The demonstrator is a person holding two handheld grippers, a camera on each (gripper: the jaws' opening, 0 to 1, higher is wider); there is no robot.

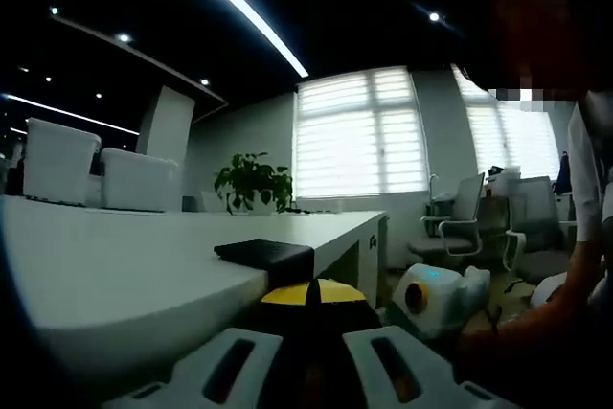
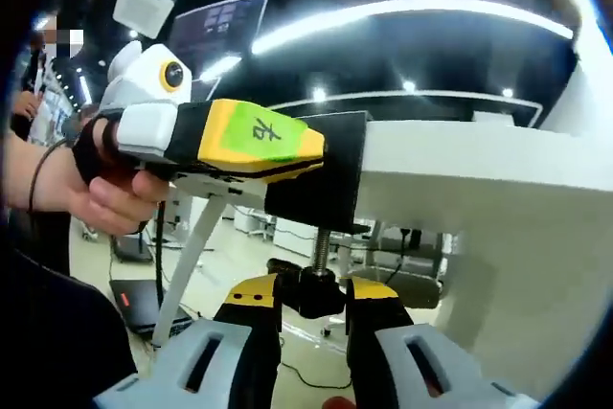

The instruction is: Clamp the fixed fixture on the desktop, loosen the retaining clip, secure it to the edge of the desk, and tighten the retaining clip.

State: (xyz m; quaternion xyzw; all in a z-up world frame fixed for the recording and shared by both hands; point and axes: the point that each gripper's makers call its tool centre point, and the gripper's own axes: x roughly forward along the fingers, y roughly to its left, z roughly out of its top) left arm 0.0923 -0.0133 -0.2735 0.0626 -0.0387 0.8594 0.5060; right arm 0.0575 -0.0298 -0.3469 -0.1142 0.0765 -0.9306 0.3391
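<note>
Tightening the clamp (image 2: 321, 179) onto the tabletop (image 2: 460, 189) edge: left gripper (image 2: 239, 146) jaws shut on the clamp's body, right gripper (image 2: 313, 328) jaws closed around the screw knob (image 2: 311, 286) beneath. Best done turning the knob squarely while holding the body flat, flush against the edge.

One desk (image 1: 115, 265), one black clamp fixture (image 2: 321, 184), one potted plant (image 1: 254, 182), two white boxes (image 1: 59, 162) and two tongs (image 2: 311, 308).
</note>
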